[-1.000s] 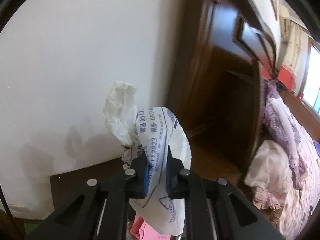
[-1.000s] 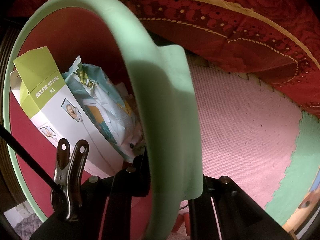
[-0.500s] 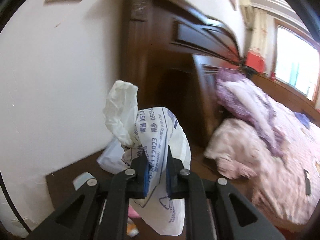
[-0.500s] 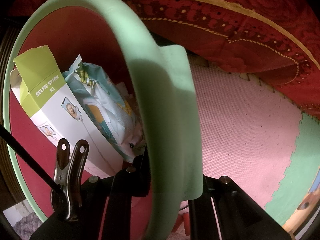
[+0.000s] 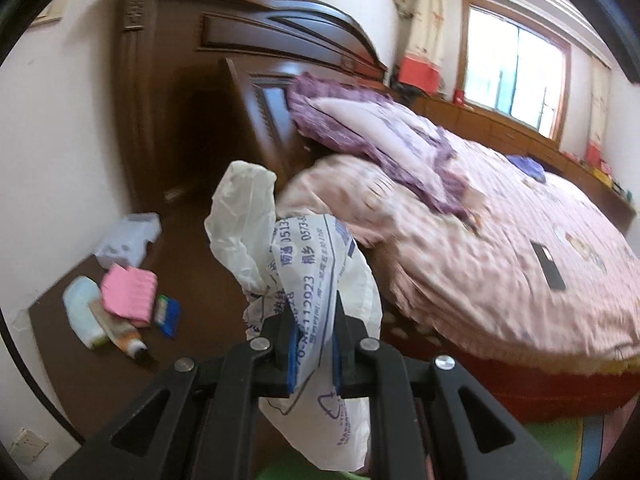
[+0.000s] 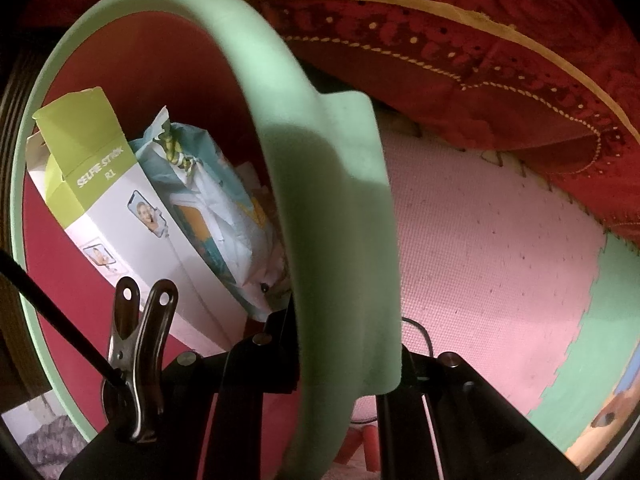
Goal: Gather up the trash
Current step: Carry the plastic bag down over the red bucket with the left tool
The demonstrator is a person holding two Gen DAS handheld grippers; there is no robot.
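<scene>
My left gripper (image 5: 314, 346) pinches a crumpled white plastic bag (image 5: 308, 280) with blue print between its 2 blue pads, jaws nearly closed on it. Past it, a dark wooden nightstand (image 5: 192, 264) carries a white bottle (image 5: 82, 312), a pink cloth (image 5: 129, 294) and a small blue packet (image 5: 168, 314), beside a bed with a pink quilt (image 5: 500, 264). My right gripper (image 6: 340, 356) is clamped tight on the pale green rim of a red bin (image 6: 320, 216), which holds a selfie stick box (image 6: 108, 208) and a torn wrapper (image 6: 212, 204), above a pink foam mat (image 6: 488, 264).
</scene>
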